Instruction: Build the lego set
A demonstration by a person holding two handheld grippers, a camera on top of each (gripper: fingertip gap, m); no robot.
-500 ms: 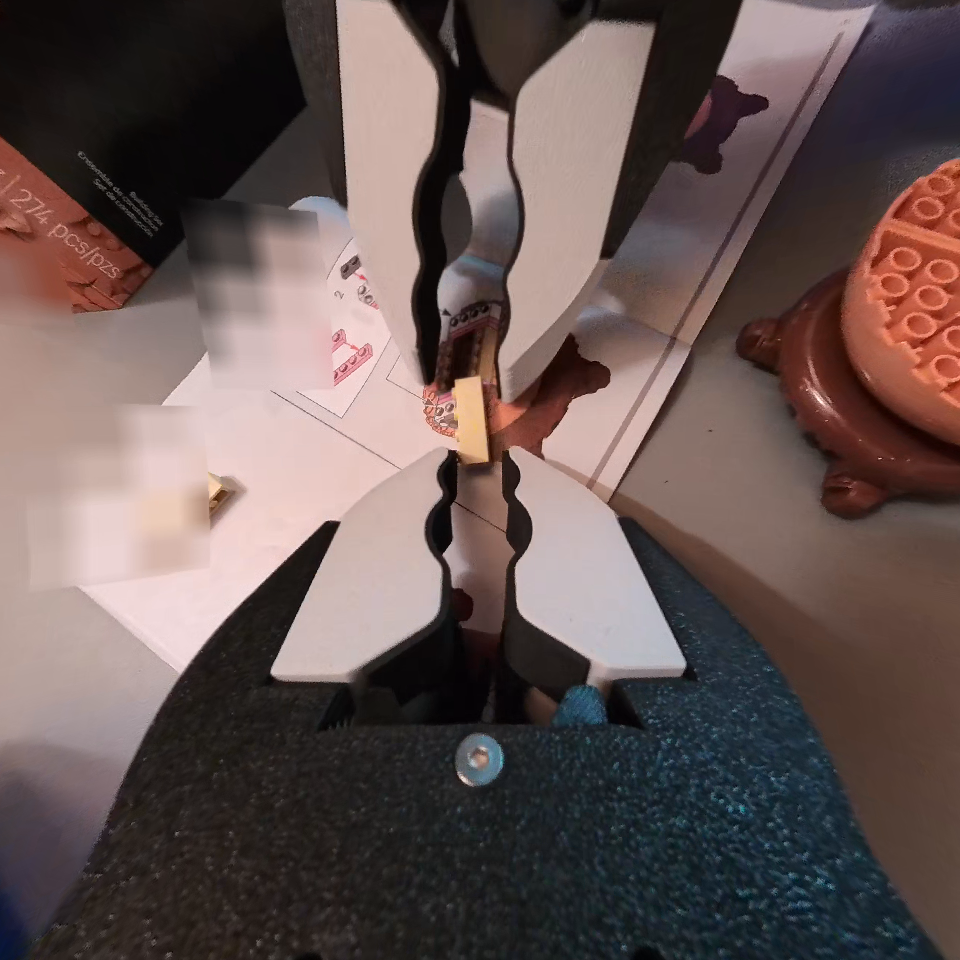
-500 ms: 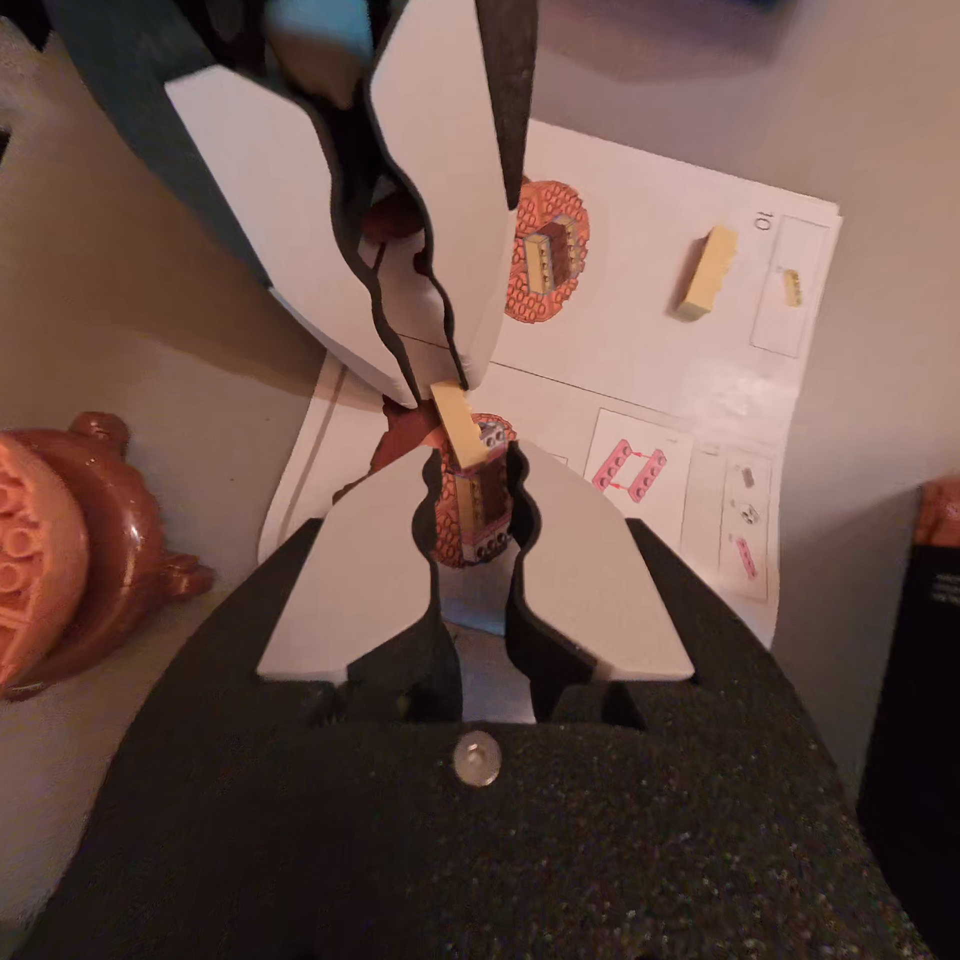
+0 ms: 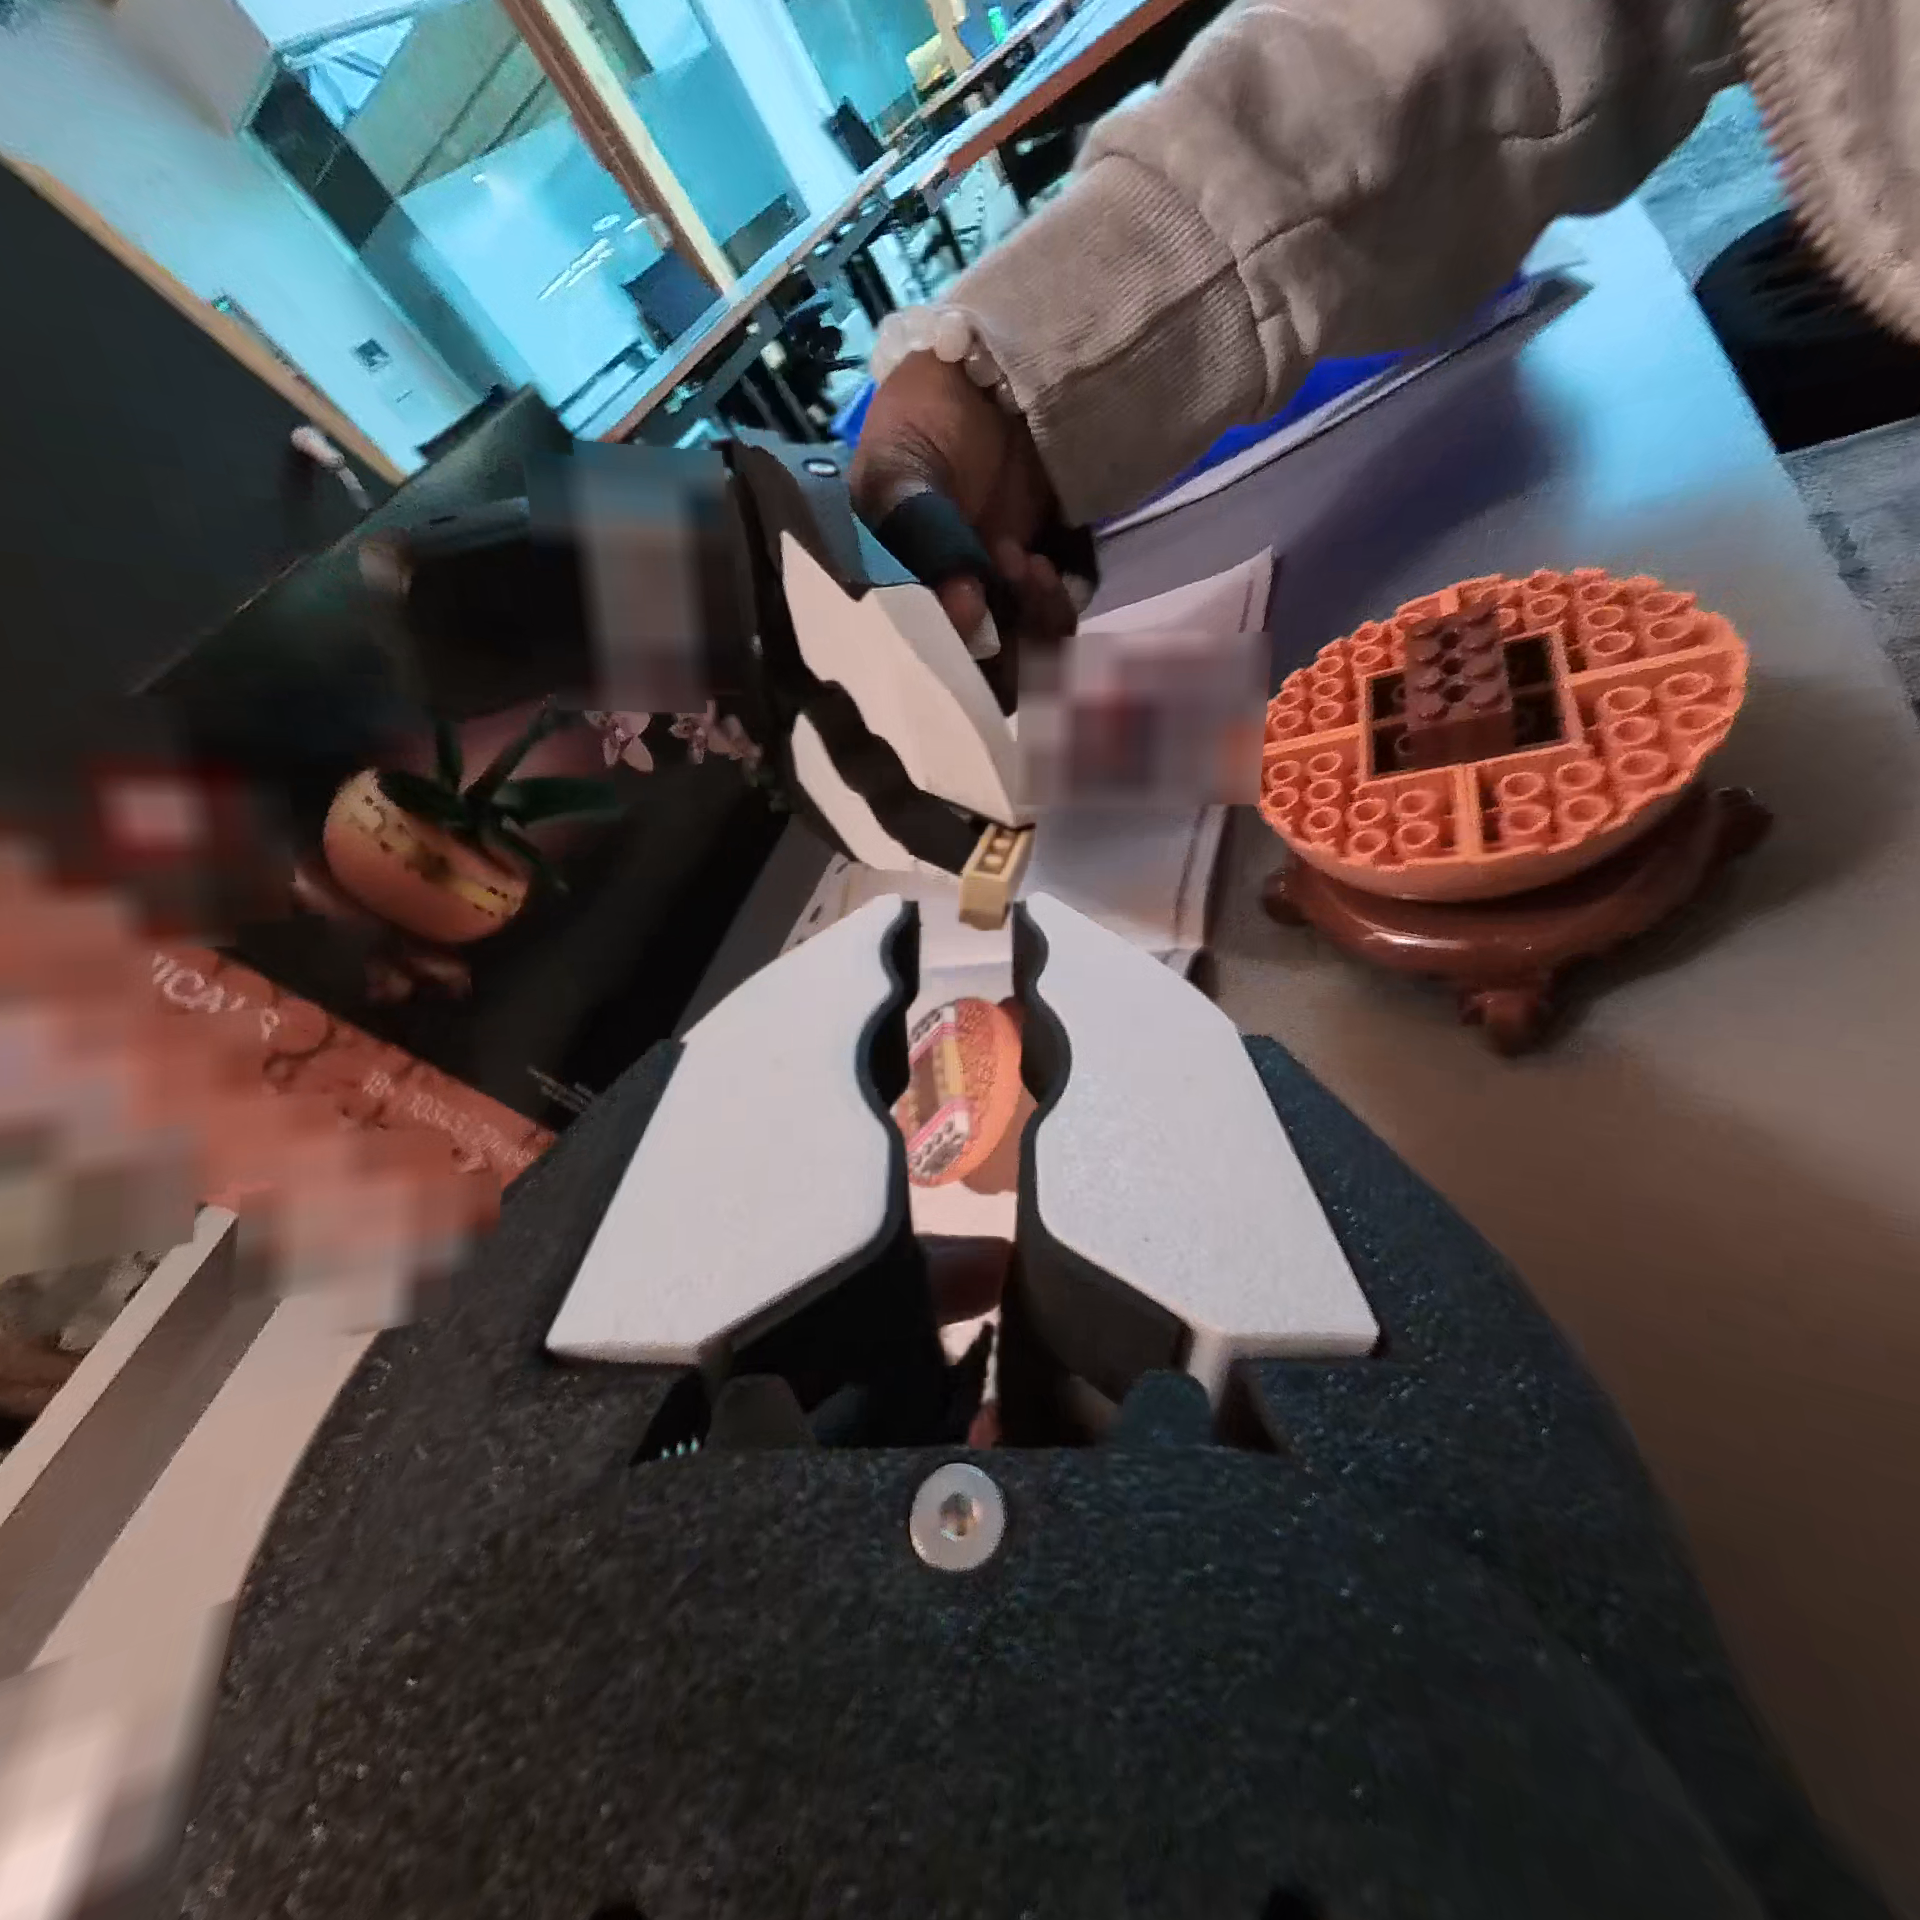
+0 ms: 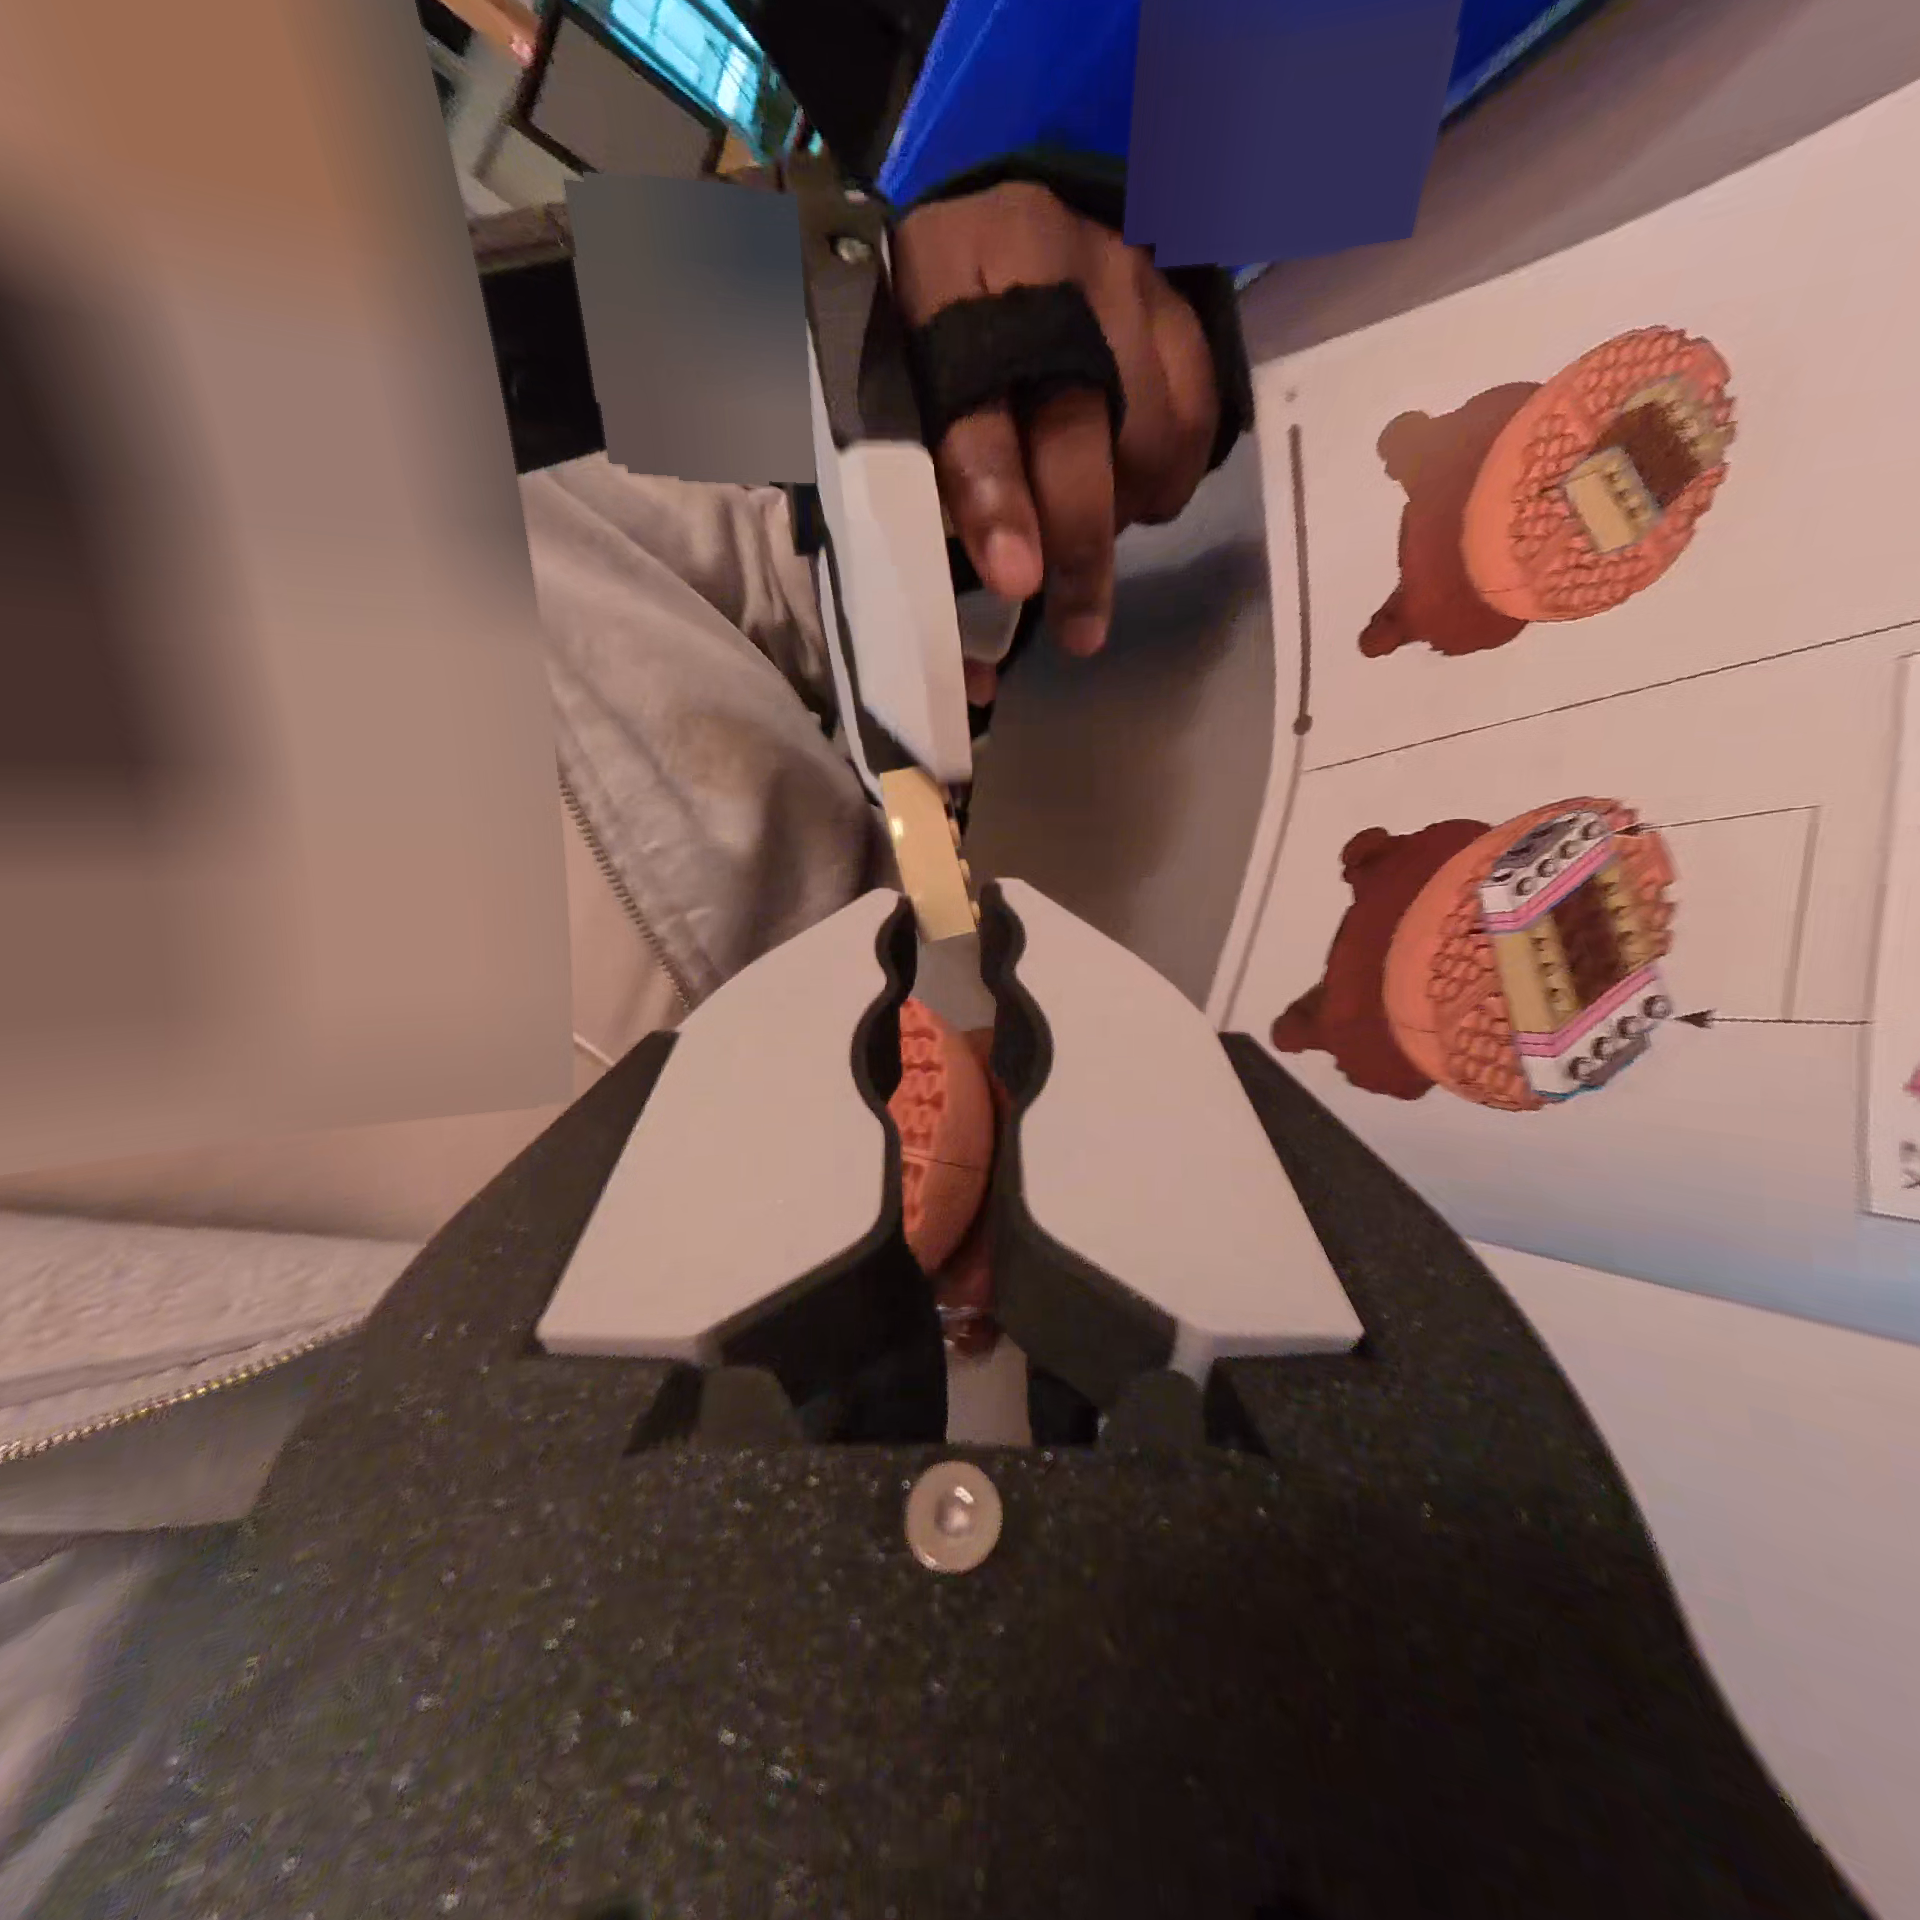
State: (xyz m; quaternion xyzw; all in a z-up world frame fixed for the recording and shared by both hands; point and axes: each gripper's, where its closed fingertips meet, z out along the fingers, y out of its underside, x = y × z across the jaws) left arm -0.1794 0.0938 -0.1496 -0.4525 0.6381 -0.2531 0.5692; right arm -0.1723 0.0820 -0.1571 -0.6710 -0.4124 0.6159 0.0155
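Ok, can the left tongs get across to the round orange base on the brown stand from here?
Probably yes: nothing stands between the left tongs and the round orange base. But the tan brick sits at both tips, gripped by the right tongs, so it needs sorting first.

A: The tan brick [image 3: 994, 871] is half covered at both ends by fingertips, so I cannot tell which gripper really clamps it.

B: Same here. The round model [image 4: 940, 1132] shows only as a strip between the near fingers [image 4: 748, 1122].

A: The box [image 3: 343, 904] on the left is blurred, and the booklet [image 4: 1683, 748] is cut by the right edge.
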